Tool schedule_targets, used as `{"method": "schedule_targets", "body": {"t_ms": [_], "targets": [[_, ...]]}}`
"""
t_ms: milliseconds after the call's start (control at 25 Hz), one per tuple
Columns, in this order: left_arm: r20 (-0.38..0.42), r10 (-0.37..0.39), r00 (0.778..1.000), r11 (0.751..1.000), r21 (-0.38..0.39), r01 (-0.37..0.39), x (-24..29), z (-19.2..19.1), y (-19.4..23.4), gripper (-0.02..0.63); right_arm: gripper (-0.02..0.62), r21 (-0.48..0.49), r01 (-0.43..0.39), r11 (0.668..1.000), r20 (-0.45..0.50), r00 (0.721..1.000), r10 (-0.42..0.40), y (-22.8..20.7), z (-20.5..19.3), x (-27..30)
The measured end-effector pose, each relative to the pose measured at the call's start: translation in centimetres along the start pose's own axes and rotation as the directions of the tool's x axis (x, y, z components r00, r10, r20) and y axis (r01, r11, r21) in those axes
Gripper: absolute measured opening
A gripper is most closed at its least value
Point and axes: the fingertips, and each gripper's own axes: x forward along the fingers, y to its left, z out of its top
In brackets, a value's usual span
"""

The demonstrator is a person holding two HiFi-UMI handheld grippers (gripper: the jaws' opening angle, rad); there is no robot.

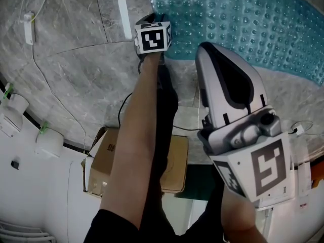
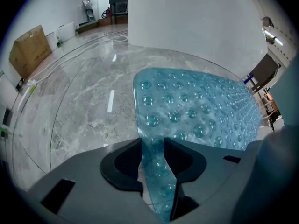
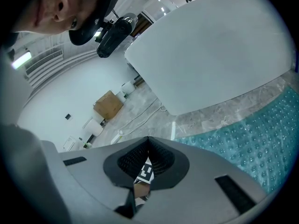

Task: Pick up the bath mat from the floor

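Note:
The teal, bubble-studded bath mat (image 1: pixel 243 19) lies flat on the grey marble floor at the top right of the head view. My left gripper (image 2: pixel 153 141) is reached down to the mat's near corner (image 2: pixel 196 111). Its jaws stand narrowly apart, with a strip of the mat's edge running up the gap between them. In the head view only its marker cube (image 1: pixel 153 37) and the forearm show, at the mat's left edge. My right gripper (image 1: pixel 205 49) hangs higher, over the floor beside the mat, with its jaws (image 3: pixel 148 139) together and nothing in them. The right gripper view shows the mat (image 3: pixel 252 143) at its lower right.
A cardboard box (image 1: pixel 136 166) sits on the floor under my left arm. A thin cable (image 1: pixel 45 80) trails across the tiles, and a short white strip (image 1: pixel 124 18) lies left of the mat. A big white curved body (image 2: pixel 187 17) rises behind the mat. White fittings (image 1: pixel 15 110) line the left wall.

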Motion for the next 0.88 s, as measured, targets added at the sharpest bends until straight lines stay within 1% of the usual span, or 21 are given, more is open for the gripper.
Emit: {"method": "schedule_targets", "body": {"t_ms": [80, 240, 360, 560, 640, 880], "targets": [[-0.003, 0.003, 1.000, 1.000, 0.012, -0.003, 0.0, 0.1, -0.1, 0.156, 0.012, -0.002, 0.000, 1.000, -0.005, 1.000, 0.000, 0.0, 0.0, 0.2], [0.021, 0.026, 0.999, 0.999, -0.025, -0.026, 0.2, 0.1, -0.2, 0.179, 0.012, 0.005, 0.007, 1.000, -0.001, 1.000, -0.007, -0.2, 0.1, 0.3], [0.031, 0.033, 0.999, 0.999, -0.020, -0.033, 0.1, 0.1, -0.2, 0.173, 0.012, 0.013, 0.009, 1.000, -0.001, 1.000, -0.009, -0.3, 0.0, 0.1], [0.031, 0.007, 0.999, 1.000, 0.008, -0.008, 0.0, 0.3, -0.8, 0.124, 0.012, 0.015, 0.015, 1.000, 0.000, 1.000, -0.015, -0.5, 0.0, 0.0], [0.031, -0.008, 0.999, 1.000, 0.018, 0.008, -0.1, 0.3, -1.2, 0.089, 0.011, 0.011, 0.018, 1.000, -0.001, 1.000, -0.018, -0.6, 0.0, 0.0], [0.062, -0.018, 0.998, 0.999, 0.029, 0.016, -1.0, 0.8, -1.9, 0.051, 0.012, -0.002, 0.033, 0.999, -0.003, 0.999, -0.033, -1.1, -0.1, -0.1]]}}
